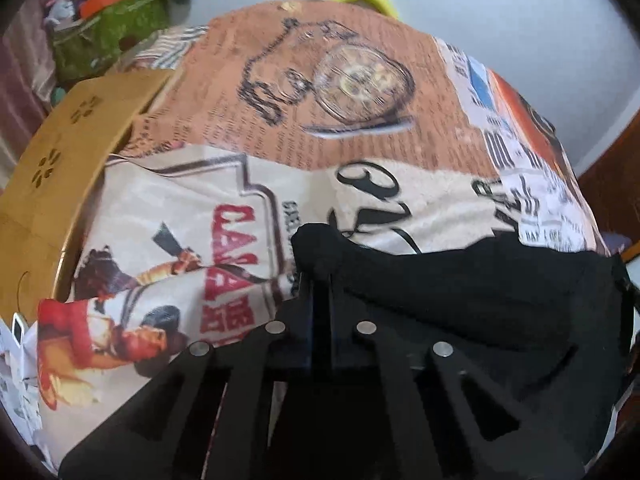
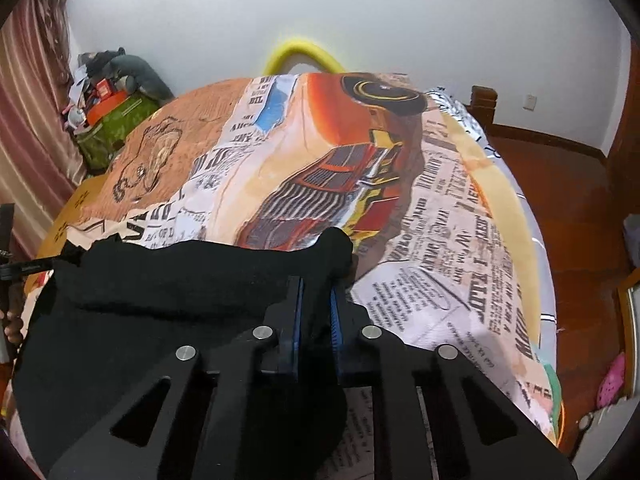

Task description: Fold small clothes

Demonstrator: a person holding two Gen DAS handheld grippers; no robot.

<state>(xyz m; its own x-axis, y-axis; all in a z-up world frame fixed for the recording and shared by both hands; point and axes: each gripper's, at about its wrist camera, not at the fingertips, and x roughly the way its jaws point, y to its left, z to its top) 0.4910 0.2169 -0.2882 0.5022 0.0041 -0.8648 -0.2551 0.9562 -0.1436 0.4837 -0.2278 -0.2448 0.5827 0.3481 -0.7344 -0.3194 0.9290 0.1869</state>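
Observation:
A small black garment [image 1: 480, 288] hangs stretched between my two grippers above a bed with a printed cover [image 1: 320, 120]. My left gripper [image 1: 320, 280] is shut on the garment's left corner, which bunches over the fingertips. In the right wrist view my right gripper [image 2: 316, 292] is shut on the garment's [image 2: 160, 300] right corner, with the blue pads [image 2: 335, 320] pressed on the black fabric. The cloth drapes down toward me and hides the cover below it.
The printed bed cover [image 2: 400, 200] spreads ahead. A wooden board [image 1: 60, 152] lies at the bed's left edge. A cluttered green box [image 2: 108, 128] stands by the curtain at the far left. A yellow curved tube [image 2: 304, 52] stands behind the bed. Wooden floor [image 2: 560, 200] lies to the right.

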